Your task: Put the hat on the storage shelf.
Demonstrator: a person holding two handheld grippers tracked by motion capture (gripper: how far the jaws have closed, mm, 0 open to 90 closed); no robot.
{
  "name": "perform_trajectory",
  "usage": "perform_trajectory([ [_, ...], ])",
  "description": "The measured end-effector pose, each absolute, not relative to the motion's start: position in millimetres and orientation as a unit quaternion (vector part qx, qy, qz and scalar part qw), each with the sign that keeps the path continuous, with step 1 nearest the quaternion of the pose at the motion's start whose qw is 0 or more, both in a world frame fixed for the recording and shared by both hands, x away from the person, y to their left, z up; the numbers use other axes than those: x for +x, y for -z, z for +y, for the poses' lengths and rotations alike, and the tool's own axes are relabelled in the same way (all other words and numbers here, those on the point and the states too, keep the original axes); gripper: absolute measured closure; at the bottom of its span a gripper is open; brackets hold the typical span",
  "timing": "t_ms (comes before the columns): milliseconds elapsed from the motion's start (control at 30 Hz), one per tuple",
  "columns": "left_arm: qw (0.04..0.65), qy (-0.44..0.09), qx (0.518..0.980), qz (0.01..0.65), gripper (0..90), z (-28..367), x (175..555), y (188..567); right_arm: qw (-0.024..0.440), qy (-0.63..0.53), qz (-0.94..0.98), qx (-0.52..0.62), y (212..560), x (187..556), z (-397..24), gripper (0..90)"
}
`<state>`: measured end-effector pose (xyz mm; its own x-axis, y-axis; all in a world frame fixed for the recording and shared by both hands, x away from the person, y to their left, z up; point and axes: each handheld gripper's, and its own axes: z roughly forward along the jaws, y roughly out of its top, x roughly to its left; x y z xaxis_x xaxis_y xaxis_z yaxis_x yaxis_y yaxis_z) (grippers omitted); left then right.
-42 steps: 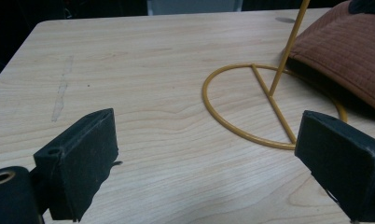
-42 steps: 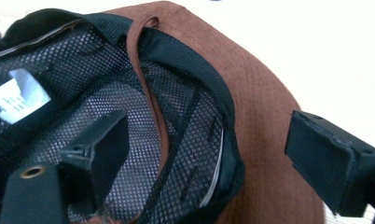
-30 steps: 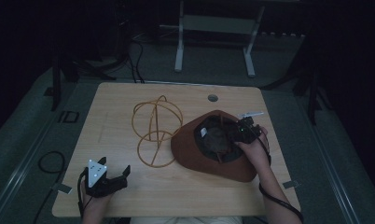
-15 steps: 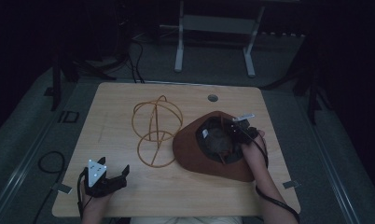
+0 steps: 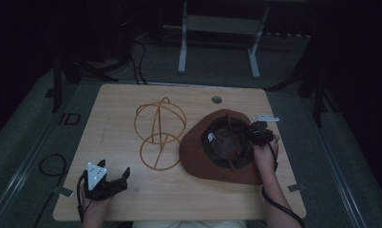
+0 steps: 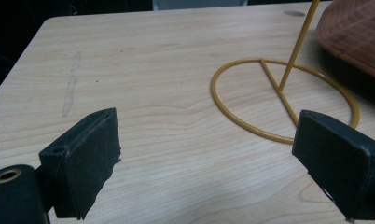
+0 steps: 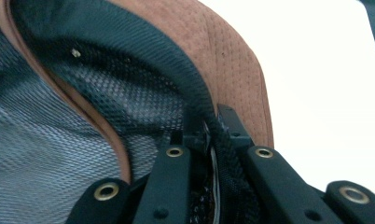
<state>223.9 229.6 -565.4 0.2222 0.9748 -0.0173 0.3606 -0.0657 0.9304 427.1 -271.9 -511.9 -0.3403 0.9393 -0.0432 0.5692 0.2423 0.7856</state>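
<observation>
Right hand-held gripper (image 5: 253, 135) pinching the black mesh inner band of the upturned brown suede brimmed hat (image 5: 198, 152). Left hand-held gripper (image 5: 114, 180) spread wide, low over the pale wooden surface (image 5: 118, 109), near the yellow wire hat stand (image 5: 159, 132)

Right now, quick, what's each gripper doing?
Left gripper: open, empty, over the table near the wire hat stand.
Right gripper: shut on the brown hat, clamping its inner band.

This looks like a darkened lab or recording studio: a lone light-wood table (image 5: 132, 104) stands on grey carpeted floor (image 5: 293, 61), black cables (image 5: 139, 52) trail across it, and a metal stand's legs (image 5: 217, 47) rise behind into surrounding blackness.
</observation>
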Motion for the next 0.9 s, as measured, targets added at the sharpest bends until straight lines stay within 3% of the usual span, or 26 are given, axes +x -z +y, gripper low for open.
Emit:
perform_trajectory([
  [467, 0.448, -0.344, 0.651, 0.508, 8.4, 222, 222, 554, 0.298, -0.439, 0.692, 0.489, 449, 387, -293, 84.3],
  [733, 0.479, -0.346, 0.651, 0.476, 8.6, 213, 212, 523, 0.327, -0.468, 0.667, 0.479, 423, 367, -304, 84.2],
  [900, 0.518, -0.321, 0.656, 0.446, 8.7, 209, 210, 489, 0.341, -0.486, 0.648, 0.476, 412, 357, -309, 84.2],
])
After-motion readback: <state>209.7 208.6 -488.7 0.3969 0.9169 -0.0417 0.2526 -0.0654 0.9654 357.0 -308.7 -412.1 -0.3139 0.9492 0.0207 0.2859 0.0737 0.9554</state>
